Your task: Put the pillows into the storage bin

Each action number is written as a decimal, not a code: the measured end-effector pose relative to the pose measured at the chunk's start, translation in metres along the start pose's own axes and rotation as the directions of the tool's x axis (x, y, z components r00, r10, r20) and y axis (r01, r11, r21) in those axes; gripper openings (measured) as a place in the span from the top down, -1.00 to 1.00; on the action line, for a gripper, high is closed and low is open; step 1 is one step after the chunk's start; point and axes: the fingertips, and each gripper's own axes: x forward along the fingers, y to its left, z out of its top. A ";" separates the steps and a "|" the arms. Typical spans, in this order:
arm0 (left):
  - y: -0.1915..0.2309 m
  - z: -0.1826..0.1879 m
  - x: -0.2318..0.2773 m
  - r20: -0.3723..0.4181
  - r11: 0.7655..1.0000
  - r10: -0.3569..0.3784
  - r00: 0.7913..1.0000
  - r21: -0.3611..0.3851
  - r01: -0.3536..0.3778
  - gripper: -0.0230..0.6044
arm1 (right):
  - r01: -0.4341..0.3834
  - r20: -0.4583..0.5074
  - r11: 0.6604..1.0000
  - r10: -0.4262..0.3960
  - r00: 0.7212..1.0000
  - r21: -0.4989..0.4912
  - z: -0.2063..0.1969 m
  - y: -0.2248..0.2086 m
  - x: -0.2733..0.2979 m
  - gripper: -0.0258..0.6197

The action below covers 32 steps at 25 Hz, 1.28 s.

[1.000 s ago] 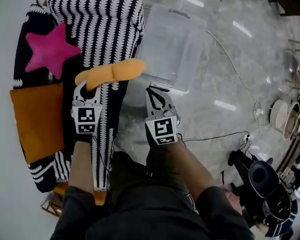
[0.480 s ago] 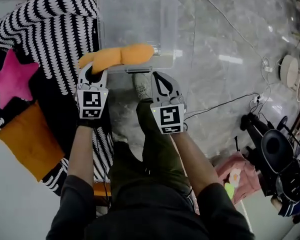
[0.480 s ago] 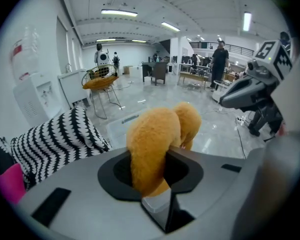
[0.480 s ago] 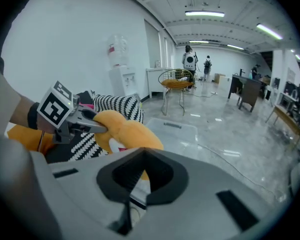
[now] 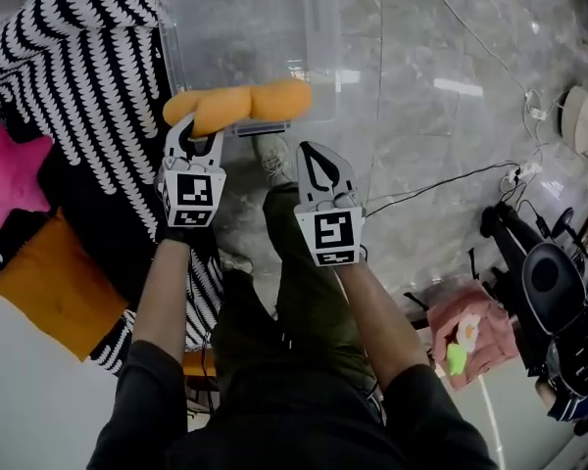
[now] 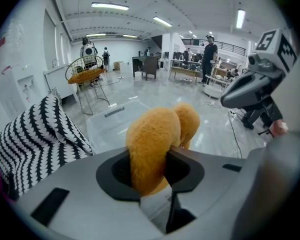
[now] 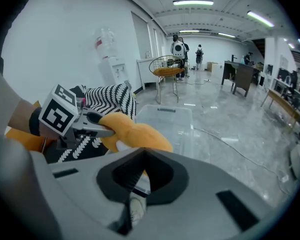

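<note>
— Where is the pillow [image 5: 237, 108] being held?
— It is being pinched at one end by the left gripper [image 5: 198, 127], over the bin's [image 5: 245, 27] near edge; those jaws have just been opening a little. The right gripper's [image 5: 314, 155] jaws are being held together, empty.
— How is it looking?
— Orange, fuzzy, long. Probably soft and light.
</note>
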 end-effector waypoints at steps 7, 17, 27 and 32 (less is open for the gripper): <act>-0.049 -0.059 0.059 -0.088 0.995 -0.079 0.993 0.054 0.084 0.51 | 0.007 -0.075 0.999 -0.005 0.997 0.035 -0.051 -0.013 0.021 0.92; -0.086 -0.124 0.121 -0.208 0.983 -0.153 0.966 0.071 0.171 0.37 | 0.023 -0.179 0.998 -0.010 0.984 0.066 -0.110 -0.030 0.044 0.92; -0.093 -0.147 0.122 -0.292 0.977 -0.208 0.933 -0.015 0.213 0.23 | -0.010 -0.192 0.999 0.020 0.981 0.054 -0.107 -0.020 0.048 0.92; -0.089 -0.099 0.070 -0.266 0.981 -0.192 0.945 -0.041 0.188 0.22 | -0.027 -0.155 0.999 0.030 0.987 0.022 -0.063 -0.021 0.020 0.92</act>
